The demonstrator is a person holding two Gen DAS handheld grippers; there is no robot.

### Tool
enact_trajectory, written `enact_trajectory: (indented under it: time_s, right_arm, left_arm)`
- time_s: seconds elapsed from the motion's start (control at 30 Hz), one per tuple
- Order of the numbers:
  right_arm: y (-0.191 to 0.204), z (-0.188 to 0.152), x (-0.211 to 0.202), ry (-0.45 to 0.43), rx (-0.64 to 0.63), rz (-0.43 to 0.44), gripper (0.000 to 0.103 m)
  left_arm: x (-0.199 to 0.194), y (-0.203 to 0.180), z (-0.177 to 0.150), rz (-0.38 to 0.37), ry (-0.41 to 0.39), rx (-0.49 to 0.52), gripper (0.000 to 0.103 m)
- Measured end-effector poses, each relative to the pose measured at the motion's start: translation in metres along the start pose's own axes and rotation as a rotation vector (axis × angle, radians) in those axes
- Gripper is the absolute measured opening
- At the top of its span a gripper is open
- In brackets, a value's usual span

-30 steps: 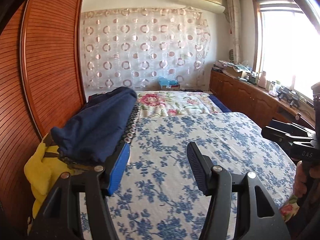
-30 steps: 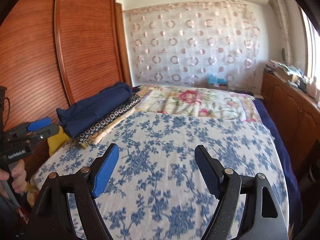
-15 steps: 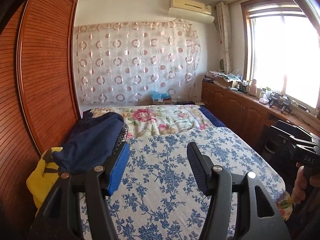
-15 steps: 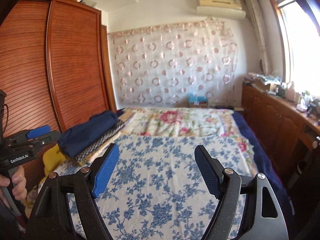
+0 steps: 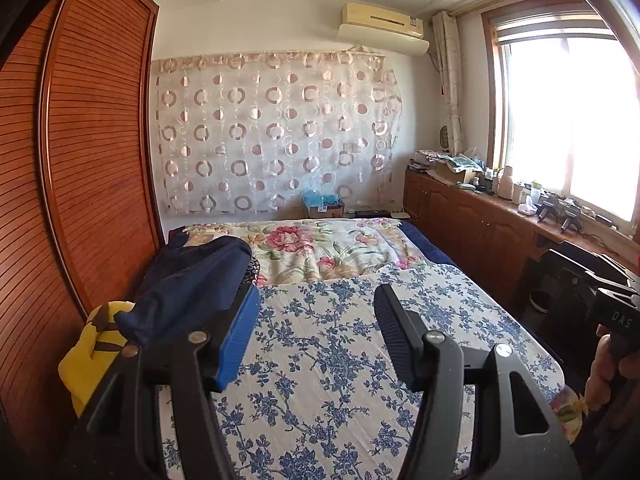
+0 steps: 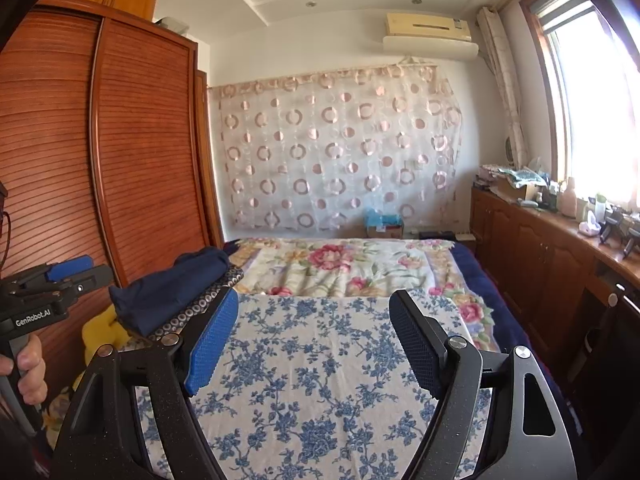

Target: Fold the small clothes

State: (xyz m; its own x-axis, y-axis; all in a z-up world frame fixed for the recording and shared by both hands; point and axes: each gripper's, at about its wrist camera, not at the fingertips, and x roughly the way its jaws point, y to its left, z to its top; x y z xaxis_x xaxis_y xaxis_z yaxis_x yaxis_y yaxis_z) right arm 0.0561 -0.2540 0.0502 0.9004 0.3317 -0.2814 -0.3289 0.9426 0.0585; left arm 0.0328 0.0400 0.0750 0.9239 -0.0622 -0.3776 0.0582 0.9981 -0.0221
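Both views tilted up since earlier frames: more ceiling and air conditioner [image 5: 382,26] showing, bed [image 5: 340,344] lower in view; left gripper [image 5: 316,338] jaws apart, nothing between; right gripper [image 6: 314,342] jaws wide apart, likewise empty; navy folded cloth [image 5: 192,280] lies at bed's left edge atop dotted fabric [image 6: 200,306], beside wardrobe [image 5: 92,152]; long axis runs from near end toward headboard, slightly angled right; likely next garment to fetch: bring left gripper in low, pinch near edge, drag onto open blue-flowered sheet before folding
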Motion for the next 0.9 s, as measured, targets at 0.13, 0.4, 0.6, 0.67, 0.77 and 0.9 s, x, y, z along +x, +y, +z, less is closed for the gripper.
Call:
enact_trajectory:
  time_s: [0.13, 0.4, 0.6, 0.67, 0.77, 0.9]
  right_arm:
    - [-0.0003, -0.0002, -0.0001, -0.001, -0.001, -0.001, 0.080]
    - [-0.0016, -0.0009, 0.0001, 0.004, 0.001, 0.001, 0.080]
    - [-0.0026, -0.0012, -0.0006, 0.003, 0.002, -0.003, 0.080]
    - [-0.0028, -0.0012, -0.0003, 0.004, 0.001, -0.004, 0.080]
    - [-0.0027, -0.0010, -0.0001, 0.004, 0.000, -0.005, 0.080]
    - [-0.0043, -0.0027, -0.0003, 0.006, 0.003, -0.003, 0.080]
  left_arm:
    - [0.0002, 0.0012, -0.0019, 0.004, 0.001, -0.002, 0.059]
    - [0.0014, 0.0011, -0.0032, 0.010, 0.003, -0.003, 0.059]
    - [0.0013, 0.0024, -0.0054, 0.015, 0.002, -0.003, 0.059]
    - [0.0018, 0.0036, -0.0071, 0.016, 0.002, -0.002, 0.059]
    - [0.0018, 0.0038, -0.0070, 0.016, 0.002, -0.003, 0.059]
    - [0.0017, 0.0039, -0.0067, 0.016, 0.002, -0.003, 0.059]
